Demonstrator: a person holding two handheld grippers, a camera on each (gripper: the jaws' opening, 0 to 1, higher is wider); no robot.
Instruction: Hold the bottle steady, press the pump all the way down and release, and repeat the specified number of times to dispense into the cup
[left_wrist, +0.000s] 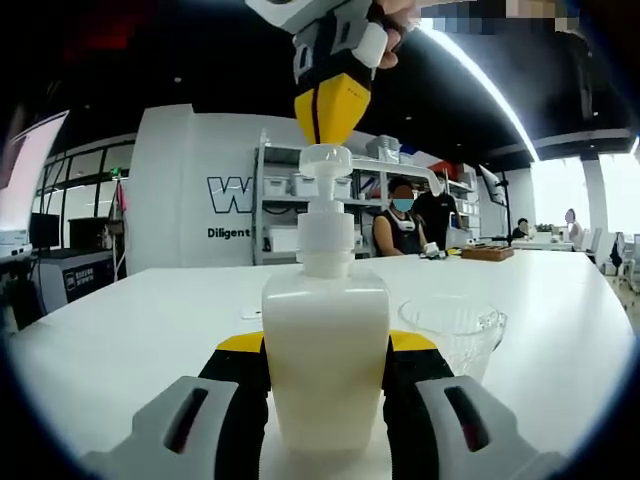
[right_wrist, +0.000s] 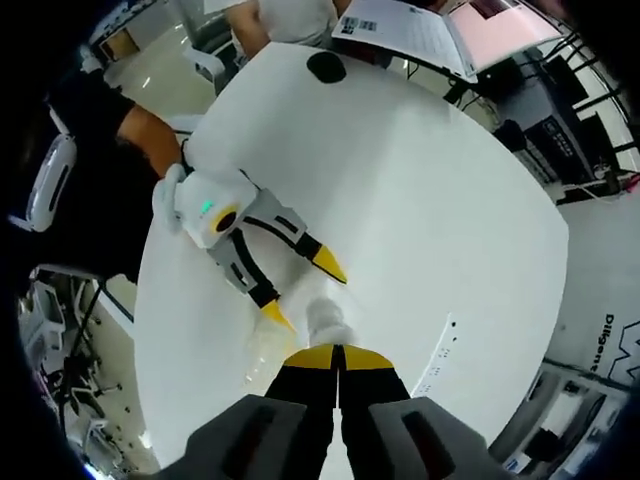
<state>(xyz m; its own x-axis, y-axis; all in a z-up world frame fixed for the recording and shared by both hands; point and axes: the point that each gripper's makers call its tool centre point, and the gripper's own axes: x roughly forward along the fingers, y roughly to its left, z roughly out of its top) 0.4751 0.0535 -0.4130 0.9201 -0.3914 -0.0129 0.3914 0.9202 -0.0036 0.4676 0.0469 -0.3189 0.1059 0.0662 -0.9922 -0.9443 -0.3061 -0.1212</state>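
Bottle: a white translucent plastic pump bottle (left_wrist: 325, 355) with a square body stands upright on the white table (left_wrist: 150, 320), near its front edge in the left gripper view.
Pump: the white pump head (left_wrist: 325, 160) with its side spout sits on top of the bottle neck; in the right gripper view it shows from above as a pale knob (right_wrist: 325, 318).
Cup: a clear glass cup (left_wrist: 455, 325) stands on the table just beside the bottle, on its right in the left gripper view, apart from it.
Left gripper: the left gripper (left_wrist: 325, 360) is clenched on the bottle body, one black yellow-tipped jaw against each side. In the right gripper view it (right_wrist: 300, 290) reaches in from the left, held by a person's hand (right_wrist: 170, 195).
Right gripper: the right gripper (right_wrist: 338, 358) points down at the pump with its yellow tips pressed together, holding nothing. In the left gripper view it (left_wrist: 333, 125) comes in from above, its yellow tips resting on the pump head.
Background: white storage shelves (left_wrist: 330, 195) hold bins, and seated people (left_wrist: 400, 225) are at the far table edge.
Table items: a black round object (right_wrist: 326, 67) and a printed sheet (right_wrist: 400, 30) lie at the far end in the right gripper view.
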